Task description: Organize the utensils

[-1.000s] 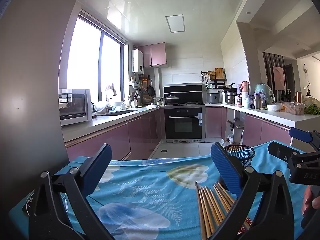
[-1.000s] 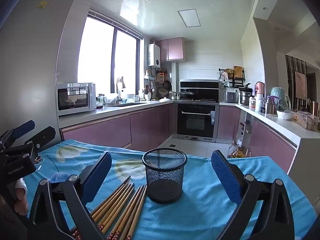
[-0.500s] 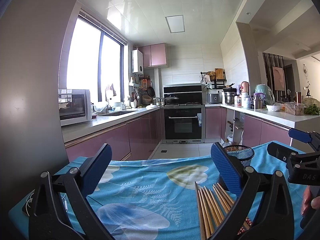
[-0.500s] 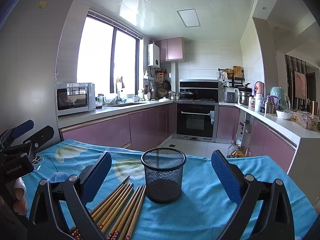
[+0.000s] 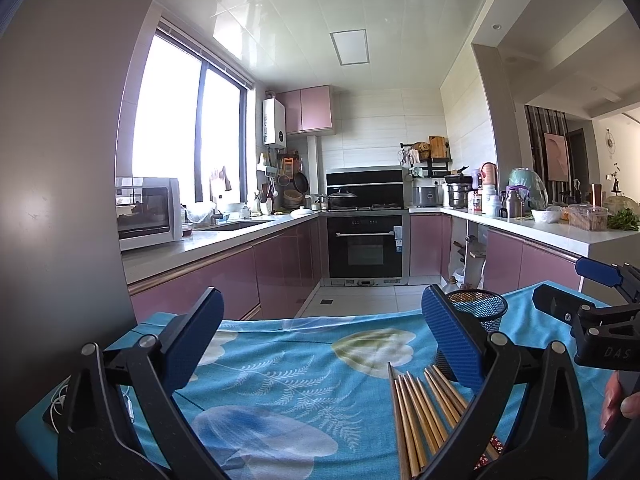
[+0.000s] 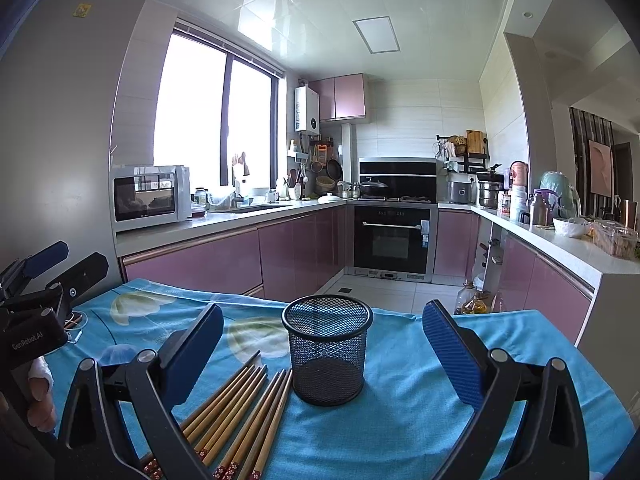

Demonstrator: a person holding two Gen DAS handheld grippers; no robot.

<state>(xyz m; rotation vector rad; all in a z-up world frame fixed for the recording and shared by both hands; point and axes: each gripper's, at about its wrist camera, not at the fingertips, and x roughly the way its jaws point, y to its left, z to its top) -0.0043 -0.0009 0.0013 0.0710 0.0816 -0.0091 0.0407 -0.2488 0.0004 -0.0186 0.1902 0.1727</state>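
The cloth (image 6: 400,420) on the desk is a soft blue fabric, matt, printed with pale leaves and wrinkled near the far edge. The chopsticks (image 6: 240,412) look like smooth wood or bamboo, light brown with a faint sheen, their ends wrapped in a dark red flowered pattern. The cup (image 6: 327,350) is black wire mesh, matt, with a solid rim. The jaws of the right gripper (image 6: 322,346) carry blue ribbed pads on black matt plastic arms with bright metal rivets; the left gripper (image 5: 320,336) looks the same. The cabinets (image 6: 224,256) are glossy pink, the ceiling (image 6: 320,20) shiny white tile.
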